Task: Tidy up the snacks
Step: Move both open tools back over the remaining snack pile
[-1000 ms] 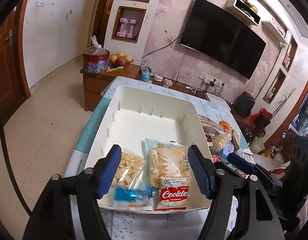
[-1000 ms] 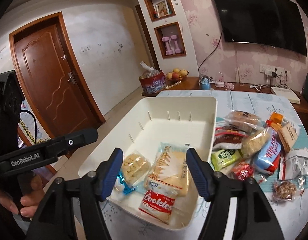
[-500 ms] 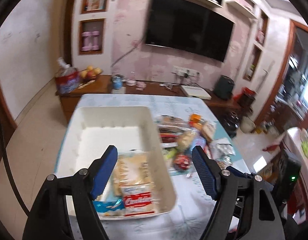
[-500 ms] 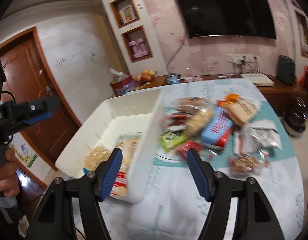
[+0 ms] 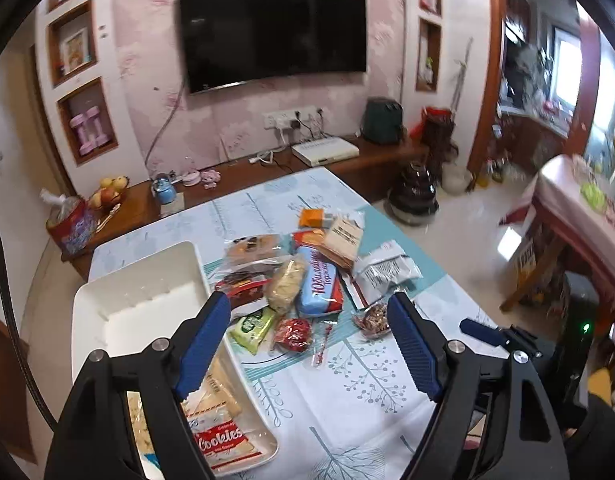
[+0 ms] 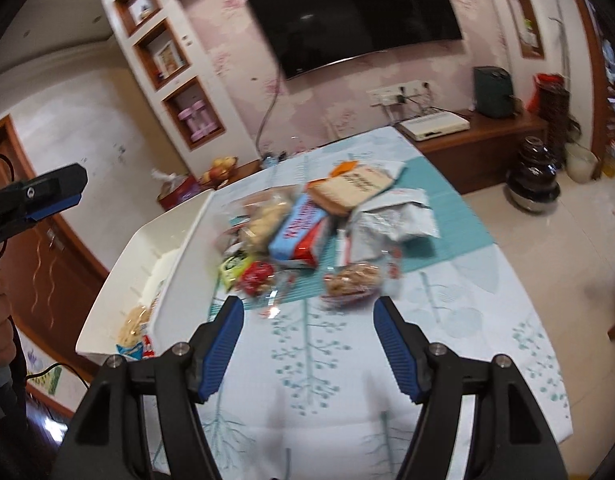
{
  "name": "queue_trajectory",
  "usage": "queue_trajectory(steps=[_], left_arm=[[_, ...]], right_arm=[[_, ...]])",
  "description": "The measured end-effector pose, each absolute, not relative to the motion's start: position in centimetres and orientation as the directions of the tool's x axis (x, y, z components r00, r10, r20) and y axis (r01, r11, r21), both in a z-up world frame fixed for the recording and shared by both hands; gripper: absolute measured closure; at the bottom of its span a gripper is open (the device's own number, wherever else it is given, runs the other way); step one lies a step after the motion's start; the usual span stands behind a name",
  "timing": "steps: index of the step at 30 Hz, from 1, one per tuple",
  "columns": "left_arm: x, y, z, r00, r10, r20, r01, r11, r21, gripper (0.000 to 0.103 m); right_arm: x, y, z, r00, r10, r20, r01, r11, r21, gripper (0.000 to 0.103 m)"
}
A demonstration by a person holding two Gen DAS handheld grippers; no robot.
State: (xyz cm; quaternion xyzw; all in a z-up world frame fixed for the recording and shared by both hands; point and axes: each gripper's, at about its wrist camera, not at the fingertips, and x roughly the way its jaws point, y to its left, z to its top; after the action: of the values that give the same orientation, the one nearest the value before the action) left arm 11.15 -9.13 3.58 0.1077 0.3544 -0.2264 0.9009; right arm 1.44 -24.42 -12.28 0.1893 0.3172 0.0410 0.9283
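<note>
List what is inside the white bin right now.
The white bin holds a Cookies packet and pale biscuit bags at its near end; the left gripper hides part of them. The far end shows nothing.

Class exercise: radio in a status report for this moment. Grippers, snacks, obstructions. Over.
Left hand-held gripper open, empty. Right hand-held gripper open, empty, facing snack pile. White bin holds cookies pack. Nothing blocking the pile.
</note>
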Motion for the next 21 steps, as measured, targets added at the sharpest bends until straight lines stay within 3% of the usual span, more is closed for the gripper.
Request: queue_trajectory(steps=[9, 21], left_arm=[[15.8, -13.4, -0.1, 0.544, -0.256, -0.799, 0.544, 0.833, 0.103, 0.022], [23.4, -16.7, -6.2, 0.512, -0.075, -0.856, 0.552, 0.792, 0.261, 0.022]], right_arm=[[2.7, -27.1, -14.5, 0.777, 0.196, -0.599, 0.092, 0.905, 0.415, 0.035], [6.0, -26.5, -17.6, 0.748, 0.200, -0.633, 0.101, 0.908, 0.407, 0.035]])
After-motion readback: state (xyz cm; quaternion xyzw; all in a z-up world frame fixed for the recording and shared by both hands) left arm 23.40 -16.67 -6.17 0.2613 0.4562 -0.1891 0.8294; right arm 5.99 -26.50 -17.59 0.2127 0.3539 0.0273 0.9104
